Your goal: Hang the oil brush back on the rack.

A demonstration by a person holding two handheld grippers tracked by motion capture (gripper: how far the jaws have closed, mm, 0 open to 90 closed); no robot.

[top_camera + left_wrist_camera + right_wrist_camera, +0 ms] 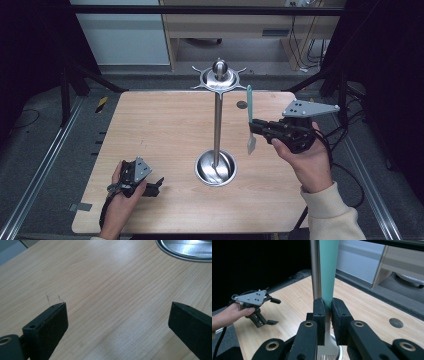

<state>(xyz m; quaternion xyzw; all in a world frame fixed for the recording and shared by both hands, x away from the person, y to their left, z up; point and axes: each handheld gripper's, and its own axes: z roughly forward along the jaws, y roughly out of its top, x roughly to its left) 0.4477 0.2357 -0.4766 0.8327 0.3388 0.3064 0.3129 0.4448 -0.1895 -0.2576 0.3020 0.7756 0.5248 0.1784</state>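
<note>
Right gripper [256, 125], centre-right of high view, pinches a brush [250, 120] w/ teal handle, held upright; its pale bristle head hangs below the jaws, above the desk [160, 125]. In right gripper view the jaws press together on the brush [328, 275] handle, steel pole just behind.

Steel stand [217, 115] mid-frame: round base on desk, thin pole, hooked top ring w/ ball knob.

Left gripper [152, 186], lower left of high view, sits low on desk, jaws spread wide w/ nothing between; left gripper view shows bare wood, stand base [185, 250] at upper right.

No readable writing or brand anywhere.
</note>
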